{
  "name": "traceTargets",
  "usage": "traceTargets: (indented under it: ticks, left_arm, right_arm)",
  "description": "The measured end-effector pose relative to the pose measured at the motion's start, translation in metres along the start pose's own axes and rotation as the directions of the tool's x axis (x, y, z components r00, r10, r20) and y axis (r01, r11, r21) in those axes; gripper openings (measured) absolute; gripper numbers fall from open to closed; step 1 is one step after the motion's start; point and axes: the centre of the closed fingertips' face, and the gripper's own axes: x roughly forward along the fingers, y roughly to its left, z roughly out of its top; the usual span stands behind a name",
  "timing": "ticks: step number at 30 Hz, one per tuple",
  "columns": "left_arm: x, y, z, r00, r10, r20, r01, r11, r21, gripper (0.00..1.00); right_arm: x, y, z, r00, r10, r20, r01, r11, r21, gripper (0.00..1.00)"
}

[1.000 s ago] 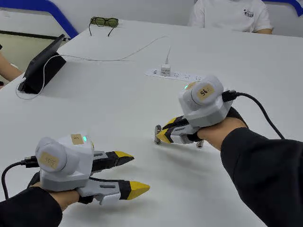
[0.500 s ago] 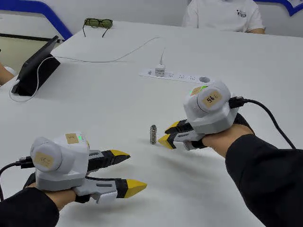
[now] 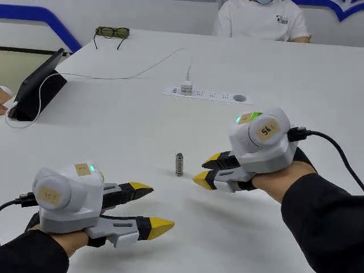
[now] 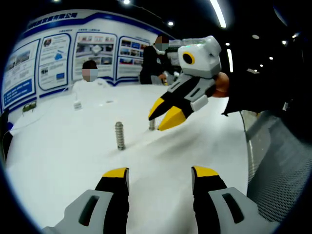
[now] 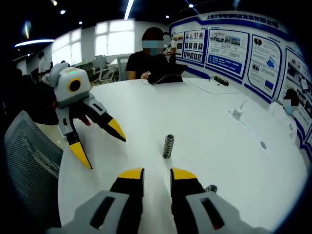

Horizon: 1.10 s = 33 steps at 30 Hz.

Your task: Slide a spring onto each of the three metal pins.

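One metal pin wearing a spring (image 3: pixel 179 164) stands upright on the white table (image 3: pixel 125 125); it also shows in the left gripper view (image 4: pixel 119 135) and the right gripper view (image 5: pixel 168 146). My right gripper (image 3: pixel 206 169) hovers just right of it, jaws a little apart with nothing between them (image 5: pixel 156 174). A second sprung pin (image 4: pixel 152 125) peeks out behind the right gripper's tips (image 4: pixel 165 113), and a small sprung pin (image 5: pixel 210 188) lies beside the right jaw. My left gripper (image 3: pixel 151 206) rests near the table's front left, wide open and holding nothing (image 4: pixel 160 172).
A power strip (image 3: pixel 207 94) with a plugged white cable lies behind the pins. A dark tablet (image 3: pixel 37 85) stands at the far left, glasses (image 3: pixel 111 32) at the back. A person in white (image 3: pixel 259 20) sits across the table.
My right gripper has drawn back to the right, off the upright pin, which now stands alone with its spring. The left gripper has kept still; the head camera shifted.
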Motion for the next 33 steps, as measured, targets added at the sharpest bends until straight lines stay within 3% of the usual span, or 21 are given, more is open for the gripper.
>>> traceTargets:
  ticks: [11,33]
  left_arm:
    - [0.002,-0.003,0.004,1.0000,0.000,0.006,0.000,1.000,0.000,0.53]
    - [0.005,-0.001,0.005,1.0000,0.003,0.007,-0.003,1.000,-0.003,0.56]
  right_arm:
    - [-0.019,0.002,-0.009,0.9997,-0.020,0.012,0.020,1.000,0.006,0.24]
    - [-0.065,-0.010,-0.035,0.9949,-0.093,0.039,0.090,0.993,0.070,0.27]
